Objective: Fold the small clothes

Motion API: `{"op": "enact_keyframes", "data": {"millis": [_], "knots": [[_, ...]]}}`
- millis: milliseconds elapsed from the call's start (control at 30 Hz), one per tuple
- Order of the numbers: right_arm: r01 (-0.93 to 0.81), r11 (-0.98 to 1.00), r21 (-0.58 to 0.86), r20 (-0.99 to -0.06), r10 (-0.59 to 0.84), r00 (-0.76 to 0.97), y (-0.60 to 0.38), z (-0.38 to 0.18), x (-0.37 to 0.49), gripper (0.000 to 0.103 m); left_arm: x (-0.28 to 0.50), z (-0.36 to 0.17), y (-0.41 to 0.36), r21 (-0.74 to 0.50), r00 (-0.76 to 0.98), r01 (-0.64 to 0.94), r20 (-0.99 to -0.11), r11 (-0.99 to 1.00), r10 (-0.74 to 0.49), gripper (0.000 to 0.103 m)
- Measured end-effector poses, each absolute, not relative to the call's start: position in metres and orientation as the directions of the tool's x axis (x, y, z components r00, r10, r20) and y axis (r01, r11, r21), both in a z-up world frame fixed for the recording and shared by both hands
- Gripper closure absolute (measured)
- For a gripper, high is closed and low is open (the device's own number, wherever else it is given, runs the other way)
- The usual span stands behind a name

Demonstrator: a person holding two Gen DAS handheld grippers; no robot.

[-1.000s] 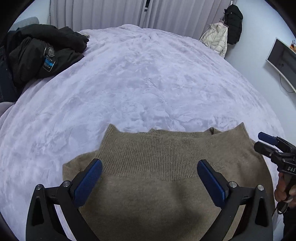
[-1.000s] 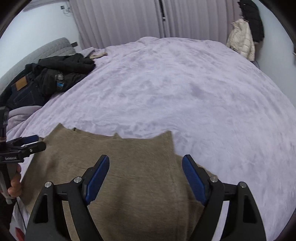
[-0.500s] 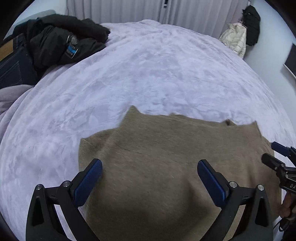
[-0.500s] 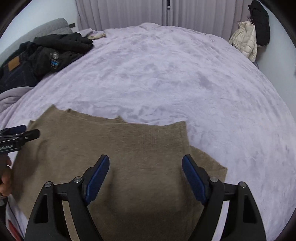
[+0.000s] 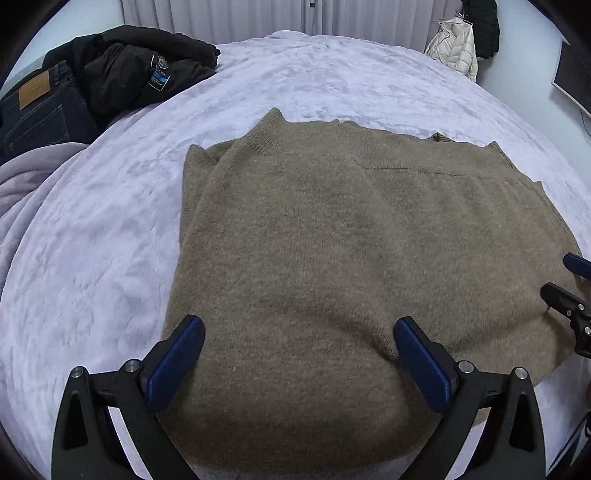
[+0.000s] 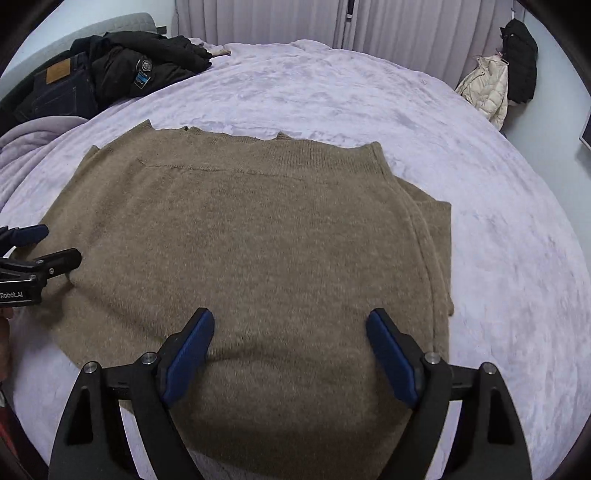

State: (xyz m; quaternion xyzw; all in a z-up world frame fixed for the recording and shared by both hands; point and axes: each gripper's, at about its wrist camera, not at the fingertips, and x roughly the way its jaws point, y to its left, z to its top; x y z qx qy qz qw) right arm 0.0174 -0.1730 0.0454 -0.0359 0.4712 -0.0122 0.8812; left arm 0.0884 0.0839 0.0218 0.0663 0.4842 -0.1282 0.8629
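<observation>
Between folds: both grippers hovering over the folded sweater

The left gripper [image 5: 298,363] and right gripper [image 6: 290,354] are standing wide apart, gripping nothing; the tan sweater [image 5: 354,251] is lying flat on the bed [image 5: 110,229] just beneath and ahead of them. Next likely calls for pinching an edge.

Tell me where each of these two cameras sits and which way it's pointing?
Left wrist: rides the left gripper, angled down at the brown sweater on the bed; the right gripper pokes in.
Right wrist: rides the right gripper, angled down likewise; the left gripper and a hand's edge show.
Shared: sweater, bed, black jacket, curtains.
</observation>
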Motion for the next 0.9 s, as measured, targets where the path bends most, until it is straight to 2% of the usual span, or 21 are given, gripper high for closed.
{"op": "enact_keyframes", "data": {"millis": [167,300,400,467,533,633,700,800,900], "knots": [[0.022,0.99,-0.139,-0.818,-0.127,0.562,-0.174,0.05,0.005,0.016,0.07,0.035,0.094,-0.034,0.5,0.261,-0.85,0.965,-0.165,0.0],[0.025,0.998,-0.066,-0.797,-0.067,0.6,-0.164,0.064,-0.006,0.015,0.064,0.041,0.087,-0.099,0.5,0.297,-0.831,0.95,-0.243,0.0],[0.003,0.994,-0.114,-0.802,-0.093,0.59,-0.144,0.054,-0.005,0.015,0.076,0.015,0.079,0.005,0.463,0.258,-0.878,0.966,-0.119,0.0],[0.013,0.989,-0.148,-0.845,-0.133,0.517,-0.144,0.032,0.003,0.015,0.07,0.012,0.083,0.0,0.467,0.268,-0.875,0.964,-0.13,0.0],[0.024,0.996,-0.082,-0.855,-0.083,0.512,-0.155,0.029,-0.005,0.015,0.058,0.013,0.086,0.018,0.486,0.285,-0.865,0.958,-0.128,0.0],[0.015,0.998,-0.061,-0.861,-0.06,0.505,-0.165,0.03,-0.015,0.015,0.043,0.012,0.09,0.026,0.496,0.313,-0.857,0.949,-0.141,0.0],[0.009,0.998,-0.055,-0.858,-0.052,0.512,-0.166,0.033,-0.018,0.015,0.042,0.025,0.092,-0.011,0.484,0.297,-0.86,0.955,-0.16,0.0],[0.03,0.998,-0.052,-0.837,-0.06,0.544,-0.164,0.05,-0.018,0.015,0.045,0.055,0.088,-0.092,0.521,0.306,-0.817,0.948,-0.247,0.0],[-0.007,0.998,-0.061,-0.807,-0.046,0.589,-0.146,0.061,-0.006,0.015,0.065,0.062,0.059,-0.059,0.534,0.307,-0.815,0.95,-0.223,0.0]]}}
